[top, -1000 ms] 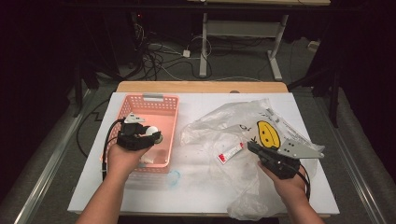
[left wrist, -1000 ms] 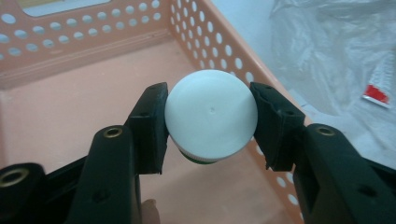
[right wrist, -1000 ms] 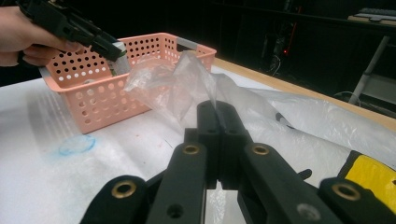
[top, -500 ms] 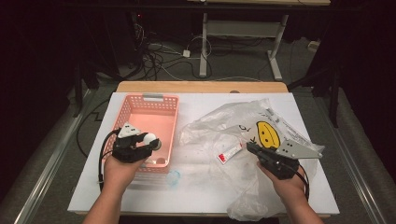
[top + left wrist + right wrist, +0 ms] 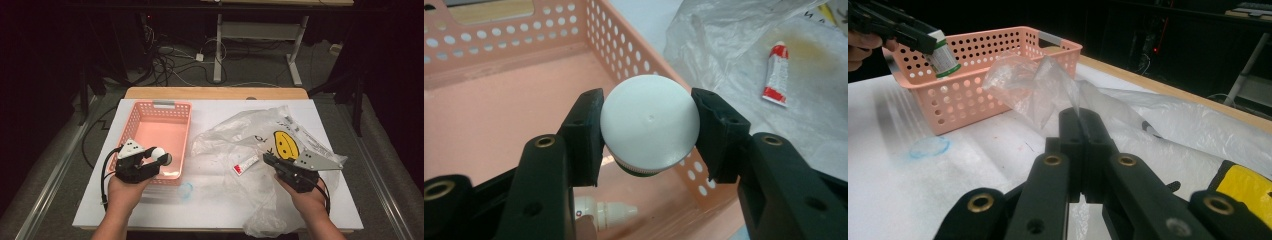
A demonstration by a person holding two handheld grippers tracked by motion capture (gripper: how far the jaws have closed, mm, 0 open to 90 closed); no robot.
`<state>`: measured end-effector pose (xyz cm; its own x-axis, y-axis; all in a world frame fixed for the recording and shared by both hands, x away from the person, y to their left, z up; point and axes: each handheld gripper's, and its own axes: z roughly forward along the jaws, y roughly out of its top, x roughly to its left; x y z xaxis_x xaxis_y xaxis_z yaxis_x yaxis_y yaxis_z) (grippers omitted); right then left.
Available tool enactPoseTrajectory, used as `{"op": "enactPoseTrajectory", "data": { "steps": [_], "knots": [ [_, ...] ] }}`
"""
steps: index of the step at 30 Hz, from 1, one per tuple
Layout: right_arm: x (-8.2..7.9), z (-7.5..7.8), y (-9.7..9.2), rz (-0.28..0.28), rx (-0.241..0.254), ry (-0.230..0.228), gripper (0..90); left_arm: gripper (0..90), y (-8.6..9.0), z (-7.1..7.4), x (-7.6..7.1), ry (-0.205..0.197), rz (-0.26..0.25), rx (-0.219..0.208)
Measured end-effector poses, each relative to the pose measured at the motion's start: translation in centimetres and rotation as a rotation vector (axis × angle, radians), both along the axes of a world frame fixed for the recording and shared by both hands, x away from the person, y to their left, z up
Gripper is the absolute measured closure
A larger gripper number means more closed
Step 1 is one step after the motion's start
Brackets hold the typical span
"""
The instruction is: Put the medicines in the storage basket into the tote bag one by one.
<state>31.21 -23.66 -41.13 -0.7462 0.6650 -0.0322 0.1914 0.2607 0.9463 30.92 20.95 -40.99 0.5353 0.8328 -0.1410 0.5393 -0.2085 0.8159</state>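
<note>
Left claw [image 5: 649,132] gripping jar [image 5: 650,125], over basket [image 5: 499,45]

bag [image 5: 280,131]: yellow smiley face printed on it [image 5: 285,144], black lettering beside it too small to read | tube [image 5: 776,73]: red and white, its print blurred, unreadable | bottle cap [image 5: 650,121]: plain white, no lettering | basket [image 5: 172,107]: grey label strip, no text readable
</note>
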Motion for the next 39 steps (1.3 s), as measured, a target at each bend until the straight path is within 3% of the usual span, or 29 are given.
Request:
{"op": "enactPoseTrajectory", "data": {
  "steps": [12, 20, 31, 36, 39],
  "knots": [
    [-0.1, 0.1, -0.2, 0.001, 0.012, 0.004, 90.0, 48.3, -1.3, 1.0, -1.0, -0.039, -0.036, -0.034],
    [-0.1, 0.1, -0.3, 0.002, 0.016, 0.001, 90.0, 48.3, -2.7, 1.7, -1.8, -0.056, -0.097, -0.071],
    [-0.3, 0.4, -0.2, 0.009, 0.020, -0.008, 90.0, 48.3, -5.3, 1.4, -2.4, -0.057, -0.178, -0.076],
    [-0.3, 0.4, -0.2, 0.007, 0.019, -0.006, 90.0, 48.3, -6.9, 0.7, -2.7, -0.064, -0.221, -0.065],
    [-0.2, 0.4, -0.2, 0.007, 0.016, -0.008, 90.0, 48.3, -7.8, 0.0, -2.7, -0.049, -0.246, -0.054]
  ]
}}
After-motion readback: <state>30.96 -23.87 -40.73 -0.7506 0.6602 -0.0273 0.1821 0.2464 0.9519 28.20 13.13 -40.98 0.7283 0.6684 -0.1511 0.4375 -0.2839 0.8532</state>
